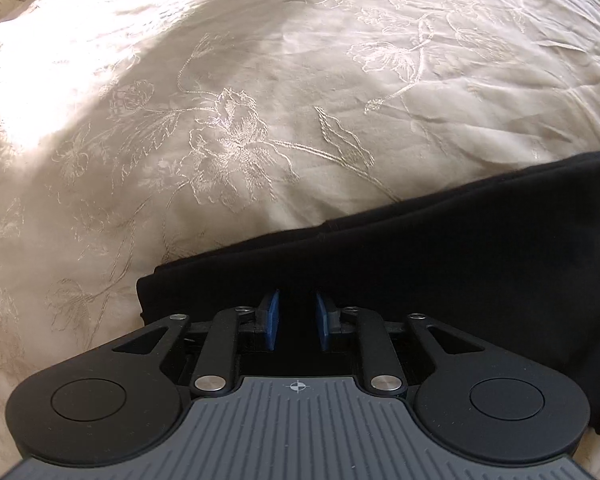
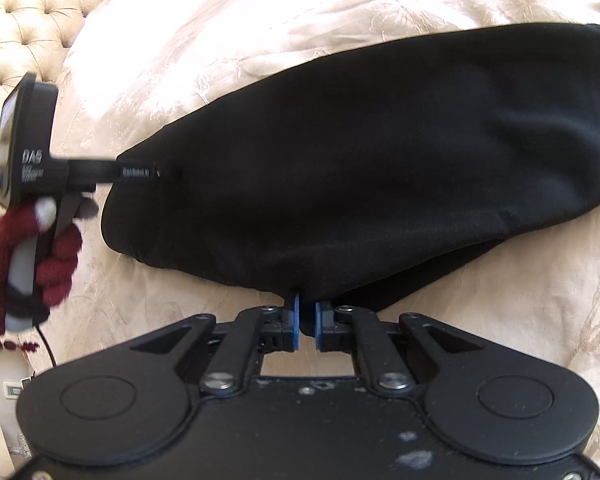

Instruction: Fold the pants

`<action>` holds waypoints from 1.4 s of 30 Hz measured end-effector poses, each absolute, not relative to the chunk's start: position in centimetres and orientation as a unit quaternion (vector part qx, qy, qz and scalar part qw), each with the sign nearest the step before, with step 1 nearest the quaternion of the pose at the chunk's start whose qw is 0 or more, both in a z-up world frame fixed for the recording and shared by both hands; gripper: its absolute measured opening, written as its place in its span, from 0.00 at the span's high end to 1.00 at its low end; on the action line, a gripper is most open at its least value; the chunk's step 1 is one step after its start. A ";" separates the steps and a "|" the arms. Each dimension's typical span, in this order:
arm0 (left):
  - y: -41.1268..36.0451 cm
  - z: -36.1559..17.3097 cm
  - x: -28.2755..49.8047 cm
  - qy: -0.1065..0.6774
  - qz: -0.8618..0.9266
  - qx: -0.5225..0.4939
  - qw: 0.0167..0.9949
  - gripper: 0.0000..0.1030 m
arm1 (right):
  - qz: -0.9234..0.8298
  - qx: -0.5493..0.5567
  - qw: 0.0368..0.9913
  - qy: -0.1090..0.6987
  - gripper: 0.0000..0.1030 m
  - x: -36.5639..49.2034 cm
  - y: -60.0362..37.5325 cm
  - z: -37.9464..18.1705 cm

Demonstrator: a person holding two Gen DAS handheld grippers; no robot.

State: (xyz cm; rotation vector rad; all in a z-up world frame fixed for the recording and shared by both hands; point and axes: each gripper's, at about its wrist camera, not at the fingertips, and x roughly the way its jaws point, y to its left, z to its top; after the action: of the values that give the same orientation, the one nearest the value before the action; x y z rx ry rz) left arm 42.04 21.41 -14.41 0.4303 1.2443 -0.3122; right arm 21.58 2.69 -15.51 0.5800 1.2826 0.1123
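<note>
The right gripper [image 2: 307, 322] has its jaws pinched almost together on the near edge of the black pants [image 2: 360, 168]. A little fold of the dark cloth sits between the two blue pads [image 2: 295, 322], so this one is holding the pants.

The left gripper [image 1: 297, 322] has its jaws a small way apart. They point down at the pants [image 1: 440, 264], near a corner of the cloth. Dark cloth shows in the gap, but the blue pads [image 1: 271, 322] do not seem to press on it. I think this one is let go, not holding.

In the right wrist view the left gripper [image 2: 158, 173] reaches in from the side, and its tip is at the end of the pants. A hand in a dark red glove [image 2: 40, 248] holds its handle.

The pants lie on a bed, on a cream cover with sewn flowers [image 1: 228, 136]. They look folded over at least once, with one layer on top of another. A soft buttoned headboard [image 2: 32, 12] is behind.

The pants are soft and floppy and look light. They will bend and sag when picked up, and they will not break. The layers could slide apart. A good place to grab is at the edges or corners, taking all the layers at once.
</note>
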 end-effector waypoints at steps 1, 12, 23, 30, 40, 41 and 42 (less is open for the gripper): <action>21.3 -14.5 42.4 0.577 -0.146 0.202 0.778 0.80 | 0.050 0.268 0.760 0.590 0.92 21.5 2.7 -15.6; 20.3 -15.0 42.3 0.567 -0.152 0.227 0.777 0.79 | 0.088 0.158 0.799 0.574 0.85 18.9 3.8 -10.8; 20.9 -15.0 43.1 0.573 -0.157 0.213 0.775 0.78 | 0.046 0.124 0.790 0.599 0.93 21.8 5.0 -15.6; 21.9 -14.8 45.0 0.577 -0.144 0.198 0.779 0.78 | 0.004 0.154 0.759 0.632 0.98 21.2 3.2 -18.0; 19.9 -11.3 41.7 0.553 -0.119 0.201 0.799 0.78 | 0.003 0.166 0.768 0.619 0.80 19.8 2.0 -16.3; 19.4 -11.0 40.7 0.553 -0.131 0.199 0.799 0.78 | 0.002 0.166 0.770 0.616 0.79 19.5 1.9 -16.1; 18.6 -10.6 39.5 0.551 -0.147 0.197 0.797 0.78 | -0.001 0.167 0.774 0.611 0.79 19.5 2.2 -16.1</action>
State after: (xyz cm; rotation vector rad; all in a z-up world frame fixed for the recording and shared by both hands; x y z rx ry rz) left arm 39.50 18.60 -10.56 0.4237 1.1837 -0.3159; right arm 19.50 2.18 -16.07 0.3617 1.3222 -0.0023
